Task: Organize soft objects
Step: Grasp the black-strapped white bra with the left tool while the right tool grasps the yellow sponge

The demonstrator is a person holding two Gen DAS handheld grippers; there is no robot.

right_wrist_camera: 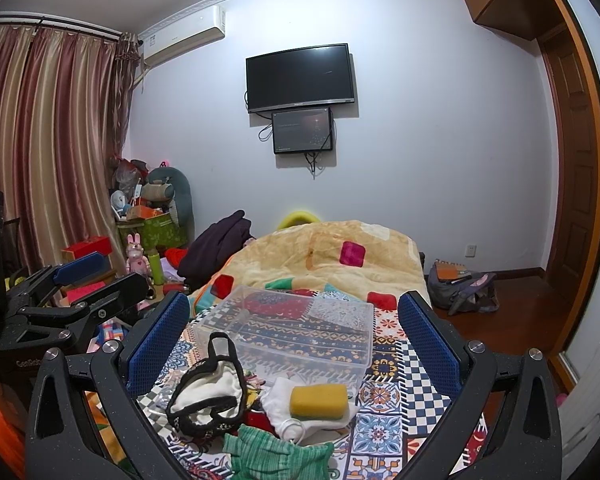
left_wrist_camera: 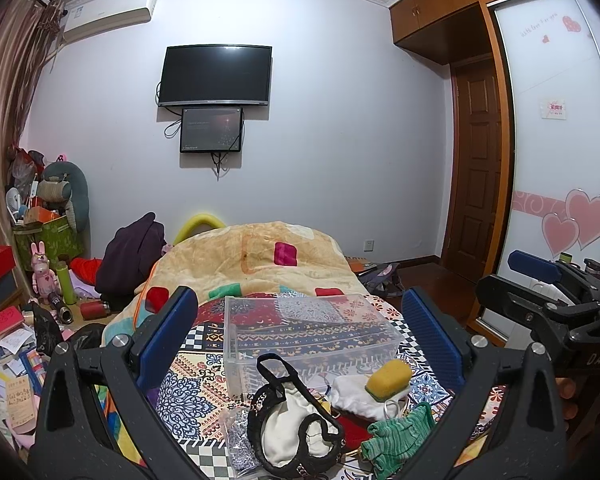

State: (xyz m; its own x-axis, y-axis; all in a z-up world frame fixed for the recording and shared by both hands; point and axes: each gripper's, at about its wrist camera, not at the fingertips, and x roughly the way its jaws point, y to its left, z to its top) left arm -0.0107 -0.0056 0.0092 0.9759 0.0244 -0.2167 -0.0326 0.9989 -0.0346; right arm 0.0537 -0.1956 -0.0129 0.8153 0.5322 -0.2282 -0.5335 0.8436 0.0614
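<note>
Both the left gripper (left_wrist_camera: 296, 336) and right gripper (right_wrist_camera: 294, 336) hover spread and empty above the bed's near edge, where the yellow sponge (right_wrist_camera: 318, 401) lies crosswise on white cloth (right_wrist_camera: 284, 408) before the clear bin (right_wrist_camera: 300, 332), nearer the right.

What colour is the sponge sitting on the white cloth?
Yellow with a green underside; the sponge shows best in the right wrist view.

I hold both black two-finger grippers with blue ribbed pads level and side by side, pointing forward. My left gripper (left_wrist_camera: 298, 334) has its jaws spread wide, nothing between the pads. My right gripper (right_wrist_camera: 294, 336) is equally agape and empty, just beside the left one, apart from it.
</note>
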